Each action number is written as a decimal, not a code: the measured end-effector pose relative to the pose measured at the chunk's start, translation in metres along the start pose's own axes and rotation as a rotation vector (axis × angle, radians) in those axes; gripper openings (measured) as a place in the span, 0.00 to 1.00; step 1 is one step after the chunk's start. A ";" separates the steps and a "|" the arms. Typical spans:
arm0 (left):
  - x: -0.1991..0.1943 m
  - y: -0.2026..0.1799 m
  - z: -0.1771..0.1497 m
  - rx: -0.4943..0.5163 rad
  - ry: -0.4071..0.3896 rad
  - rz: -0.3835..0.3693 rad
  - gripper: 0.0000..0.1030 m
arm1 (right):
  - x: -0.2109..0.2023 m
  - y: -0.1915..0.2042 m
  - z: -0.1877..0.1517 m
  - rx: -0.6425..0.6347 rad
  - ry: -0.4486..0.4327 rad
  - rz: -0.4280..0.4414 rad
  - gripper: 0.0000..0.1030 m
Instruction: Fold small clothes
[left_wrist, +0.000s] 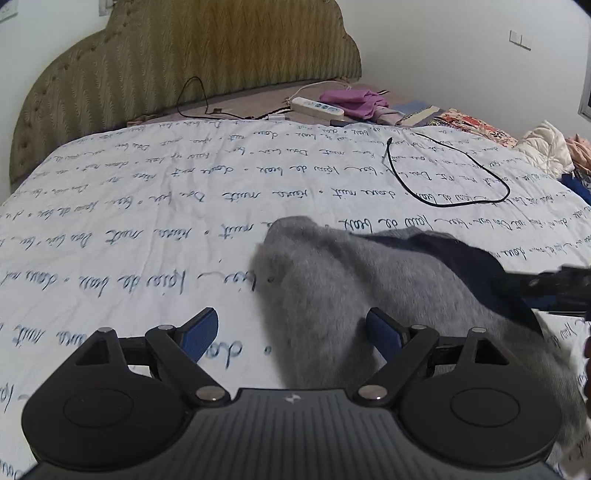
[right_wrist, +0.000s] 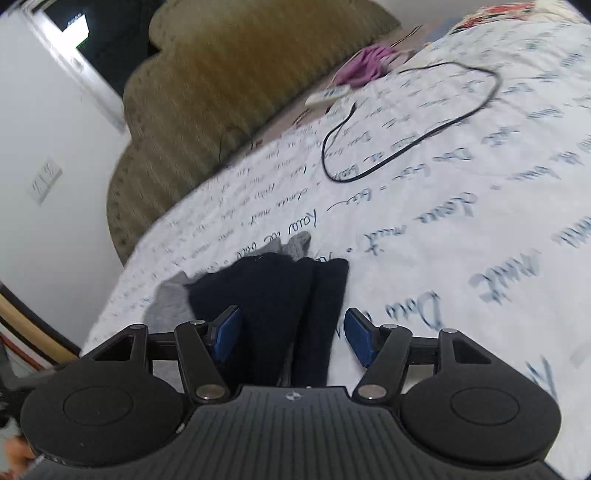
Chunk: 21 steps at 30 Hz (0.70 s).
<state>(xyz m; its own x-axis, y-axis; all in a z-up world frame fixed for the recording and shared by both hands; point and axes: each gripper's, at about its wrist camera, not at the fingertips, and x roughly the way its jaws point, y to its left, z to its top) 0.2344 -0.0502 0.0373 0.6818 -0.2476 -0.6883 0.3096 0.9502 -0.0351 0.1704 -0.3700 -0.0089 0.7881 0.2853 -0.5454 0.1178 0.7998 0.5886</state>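
Observation:
A small fuzzy grey garment (left_wrist: 332, 295) with a dark navy part (left_wrist: 476, 266) lies bunched on the bed. My left gripper (left_wrist: 291, 336) is open just above its near edge, the right fingertip (left_wrist: 382, 330) over the grey cloth, the left one over bare sheet. In the right wrist view the navy part (right_wrist: 280, 295) lies folded in ridges with grey cloth (right_wrist: 170, 302) showing at its left and far end. My right gripper (right_wrist: 291, 336) is open, its jaws on either side of the navy cloth and not closed on it. The right gripper's tip (left_wrist: 554, 284) shows at the left view's right edge.
The bed has a white sheet with blue script (left_wrist: 147, 221). A black cable loop (left_wrist: 454, 173) lies beyond the garment. A white power strip (left_wrist: 317, 106), purple cloth (left_wrist: 354, 101) and other clothes (left_wrist: 546, 147) lie near the green headboard (left_wrist: 184, 66).

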 end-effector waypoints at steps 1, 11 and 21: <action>0.005 -0.001 0.004 0.002 0.000 0.011 0.86 | 0.007 0.002 0.001 -0.010 0.015 0.006 0.40; 0.062 0.004 0.026 -0.060 0.030 0.132 0.86 | 0.021 0.013 0.014 -0.139 -0.077 -0.179 0.07; 0.030 0.009 0.012 -0.068 0.000 0.085 0.86 | -0.010 0.013 0.003 -0.100 -0.092 -0.070 0.56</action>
<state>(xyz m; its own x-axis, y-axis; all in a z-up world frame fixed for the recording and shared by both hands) 0.2652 -0.0515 0.0254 0.7039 -0.1656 -0.6907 0.2051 0.9784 -0.0256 0.1658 -0.3639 0.0061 0.8325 0.1816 -0.5234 0.1168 0.8660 0.4862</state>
